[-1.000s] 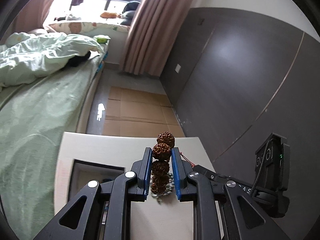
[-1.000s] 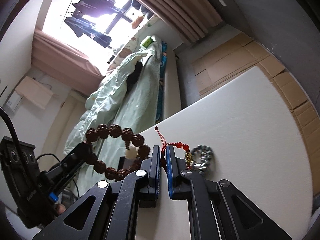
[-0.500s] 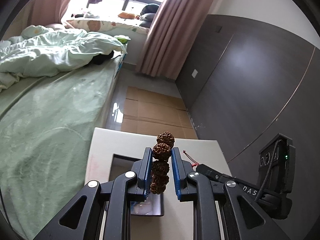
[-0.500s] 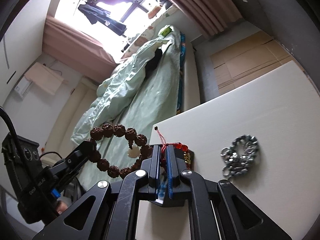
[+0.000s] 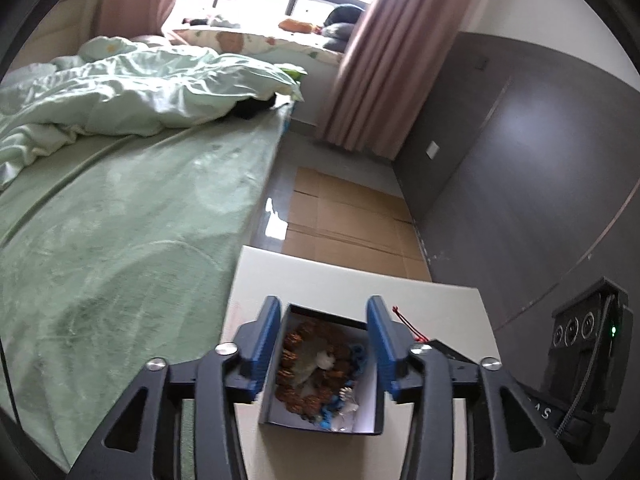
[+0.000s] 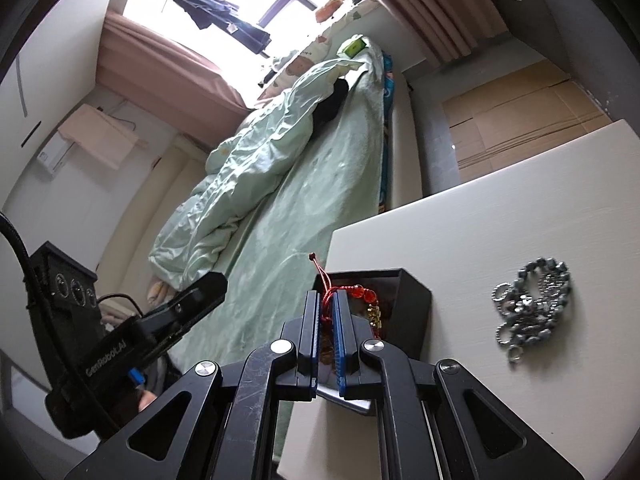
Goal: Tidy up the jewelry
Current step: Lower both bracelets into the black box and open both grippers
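Left gripper point(image 5: 323, 350) wide open w/ nothing held, above dark box point(image 5: 276, 396) on white table point(image 6: 500, 232), brown bead bracelet point(image 5: 298, 372) lying inside box, right gripper point(image 6: 329, 330) clamped on red cord bracelet point(image 6: 356, 293) over box, silver bracelet point(image 6: 530, 306) on table well apart

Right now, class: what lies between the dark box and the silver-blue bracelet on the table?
Only bare white tabletop lies between the box and the bracelet. The right wrist view shows this.
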`<act>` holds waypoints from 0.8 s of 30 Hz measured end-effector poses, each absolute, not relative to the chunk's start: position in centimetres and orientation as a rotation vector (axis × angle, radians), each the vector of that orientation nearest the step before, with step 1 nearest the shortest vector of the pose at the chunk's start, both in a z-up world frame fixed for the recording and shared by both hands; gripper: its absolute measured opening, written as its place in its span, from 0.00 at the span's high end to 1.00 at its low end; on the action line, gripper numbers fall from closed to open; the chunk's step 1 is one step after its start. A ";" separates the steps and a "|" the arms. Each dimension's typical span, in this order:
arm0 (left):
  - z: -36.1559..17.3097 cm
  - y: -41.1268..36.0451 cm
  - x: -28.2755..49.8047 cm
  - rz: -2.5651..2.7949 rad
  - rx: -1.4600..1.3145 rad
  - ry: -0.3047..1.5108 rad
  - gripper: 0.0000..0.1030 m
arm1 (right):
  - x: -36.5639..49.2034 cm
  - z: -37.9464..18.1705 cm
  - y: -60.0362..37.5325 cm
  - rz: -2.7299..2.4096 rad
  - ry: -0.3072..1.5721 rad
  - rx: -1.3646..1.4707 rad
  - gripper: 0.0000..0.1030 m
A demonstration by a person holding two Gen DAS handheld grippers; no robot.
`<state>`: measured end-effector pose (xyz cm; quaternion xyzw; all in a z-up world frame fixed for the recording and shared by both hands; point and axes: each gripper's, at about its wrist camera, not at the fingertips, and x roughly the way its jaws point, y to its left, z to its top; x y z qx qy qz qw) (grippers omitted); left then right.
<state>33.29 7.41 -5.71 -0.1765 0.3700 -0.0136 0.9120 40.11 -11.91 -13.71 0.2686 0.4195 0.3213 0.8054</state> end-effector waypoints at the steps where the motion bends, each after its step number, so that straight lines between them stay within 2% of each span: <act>1: -5.7 7.6 33.2 -0.021 -0.368 0.759 0.46 | 40.2 -13.7 -11.6 0.695 0.900 0.574 0.92; 12: -6.1 8.5 33.3 0.038 -0.370 0.758 0.44 | 40.9 -14.2 -8.5 0.740 0.928 0.557 0.91; 14: -6.2 8.5 33.4 0.045 -0.367 0.762 0.44 | 41.8 -14.7 -7.3 0.737 0.974 0.526 0.66; 15: -6.3 8.5 33.5 0.046 -0.364 0.766 0.44 | 42.0 -15.2 -7.2 0.726 0.991 0.535 0.45; 16: -6.4 8.5 33.5 0.045 -0.363 0.769 0.44 | 42.0 -15.5 -7.5 0.711 0.994 0.546 0.43; 24: -6.8 7.4 34.2 0.020 -0.356 0.790 0.44 | 41.1 -14.7 -10.7 0.669 0.968 0.550 0.42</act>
